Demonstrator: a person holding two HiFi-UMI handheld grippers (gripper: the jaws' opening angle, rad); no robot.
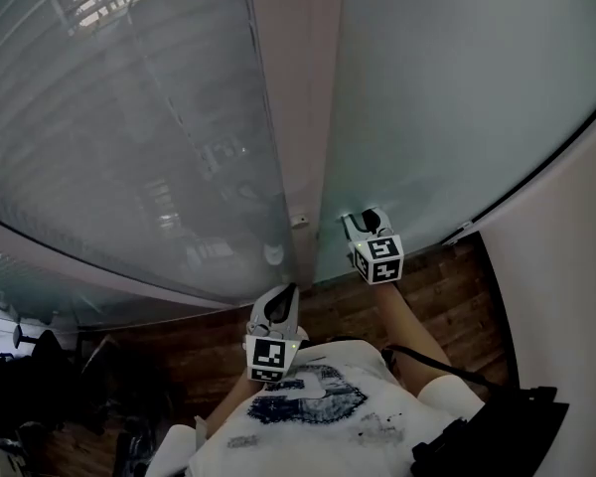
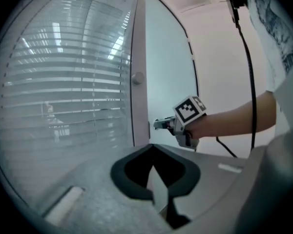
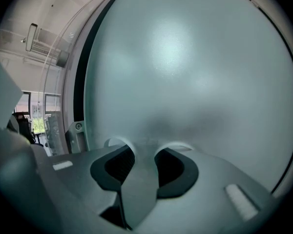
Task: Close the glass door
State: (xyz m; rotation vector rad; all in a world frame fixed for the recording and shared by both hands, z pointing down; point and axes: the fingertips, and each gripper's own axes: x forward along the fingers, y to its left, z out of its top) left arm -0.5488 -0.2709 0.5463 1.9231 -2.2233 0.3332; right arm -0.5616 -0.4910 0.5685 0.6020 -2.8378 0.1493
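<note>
Glass door: frosted pane right of white frame post. Leading edge close to post, with dark seam visible beside it in right gripper view. Full closure not confirmable.
Right gripper: tips at pane face, near leading edge. Jaws apart, roughly half-spread, nothing distinct made out between them. Contact with glass likely, not certain.
Left gripper: jaws together, empty. Held back from post, near round knob, touching nothing.
Blind-backed glass wall: fixed panel left of post, not involved.
Step in hand: judged as last push of door into frame, by right gripper alone.
Next move calls for: steady pressure square to pane, close to edge, until seam disappears. Tips flat to avoid skidding on smooth glass. Left gripper clear of closing gap.
Risk: slip across frosted surface, or door rebounding if released early.
</note>
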